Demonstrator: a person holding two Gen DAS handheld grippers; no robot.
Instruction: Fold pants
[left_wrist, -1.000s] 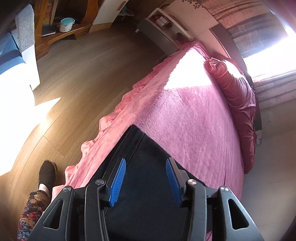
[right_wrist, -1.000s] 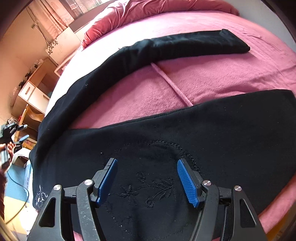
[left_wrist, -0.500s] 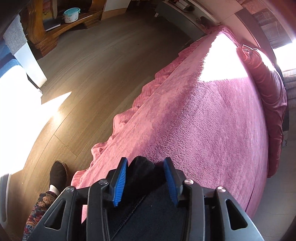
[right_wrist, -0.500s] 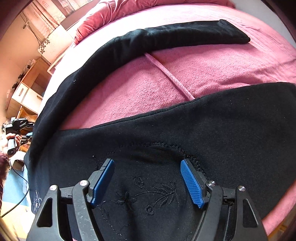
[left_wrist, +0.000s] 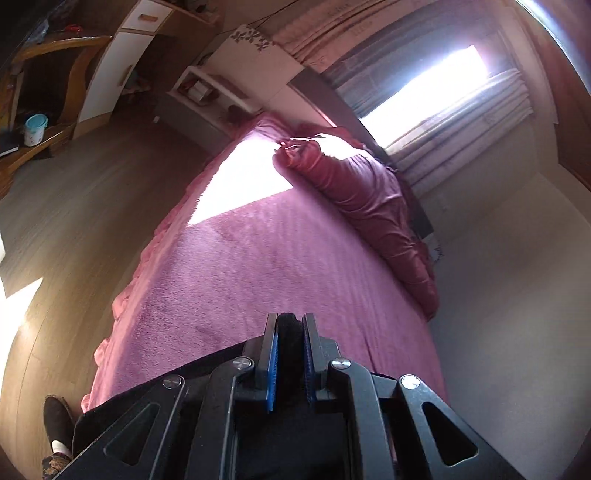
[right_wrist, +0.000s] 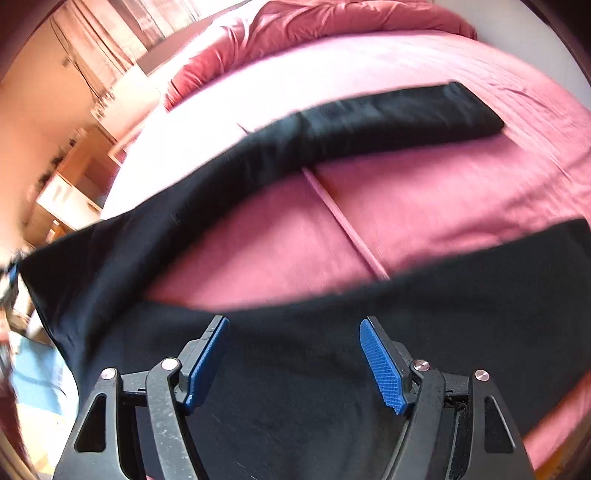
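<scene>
black pants (right_wrist: 295, 369) on a pink bed (right_wrist: 406, 192); dark red pillow (left_wrist: 362, 192); blue pads (right_wrist: 380, 365); brown wooden floor (left_wrist: 81, 206).

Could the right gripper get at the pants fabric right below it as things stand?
Probably yes: the right gripper hangs open over the black pants, nothing lying between; its jaws are just starting to close, not yet pinching fabric.

A bed (right_wrist: 424, 206) under a pink fleece cover carries the black pants (right_wrist: 332, 369), spread across its near part with one leg reaching away toward a dark red bolster pillow (left_wrist: 365, 206), which lies along the bed's far edge.
</scene>
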